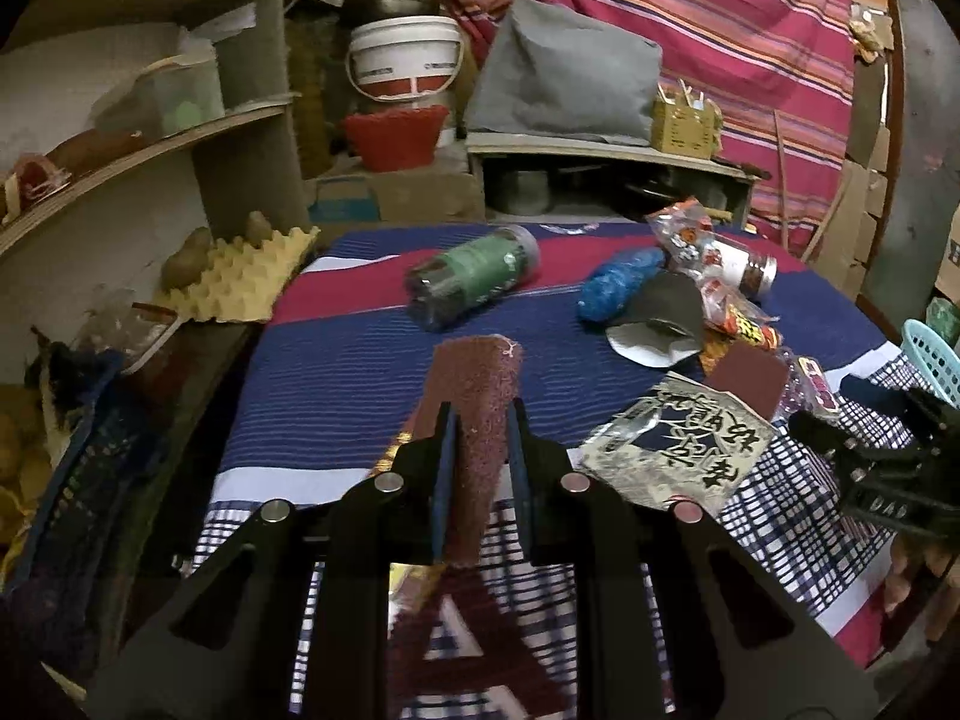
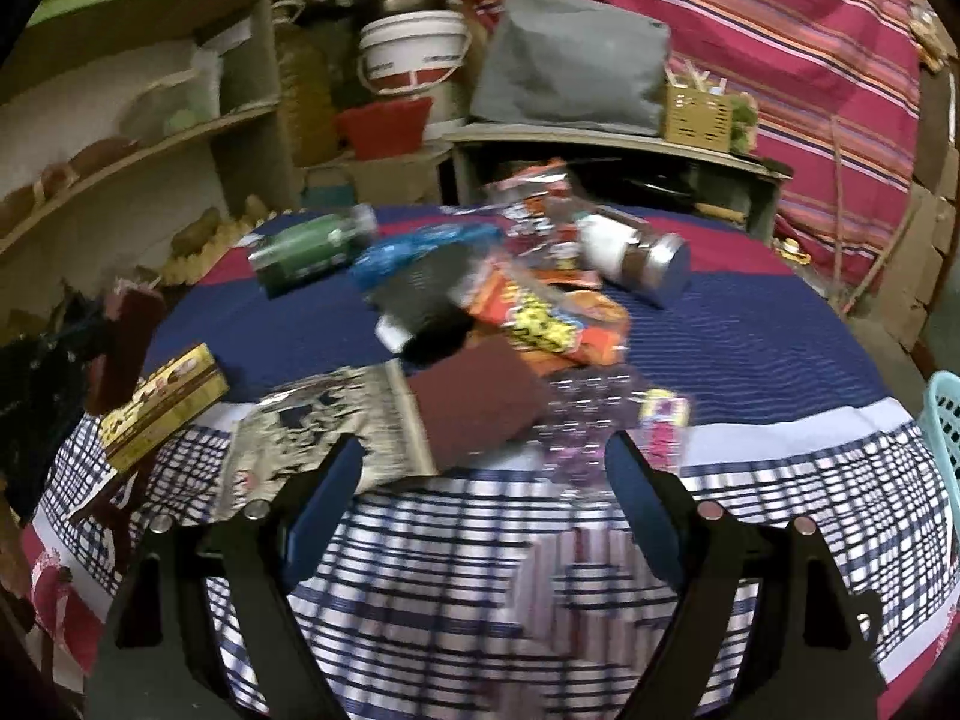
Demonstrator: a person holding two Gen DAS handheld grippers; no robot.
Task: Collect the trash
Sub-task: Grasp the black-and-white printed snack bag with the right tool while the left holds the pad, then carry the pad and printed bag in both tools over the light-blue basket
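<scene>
My left gripper [image 1: 480,408] is shut on a maroon scouring pad [image 1: 474,372] and holds it upright above the cloth-covered table [image 1: 336,372]. The same pad [image 2: 123,348] shows at the left of the right wrist view. My right gripper [image 2: 485,446] is open with nothing between its fingers, just short of a second maroon pad [image 2: 474,402] and a purple wrapper [image 2: 600,420]. Trash lies across the table: a silver wrapper with black characters [image 2: 312,438], orange snack wrappers [image 2: 552,312], a crumpled blue bag [image 1: 618,282], a green-labelled jar [image 1: 474,276] on its side, a brown-filled jar [image 2: 636,258] and a yellow box [image 2: 162,408].
A turquoise basket [image 2: 945,414] stands off the table's right edge. Shelves [image 1: 150,144] with clutter and a yellow egg tray [image 1: 246,276] line the left. Behind the table are a white bucket [image 1: 408,60], a red basket [image 1: 396,132] and a low bench with a grey bag [image 1: 564,78].
</scene>
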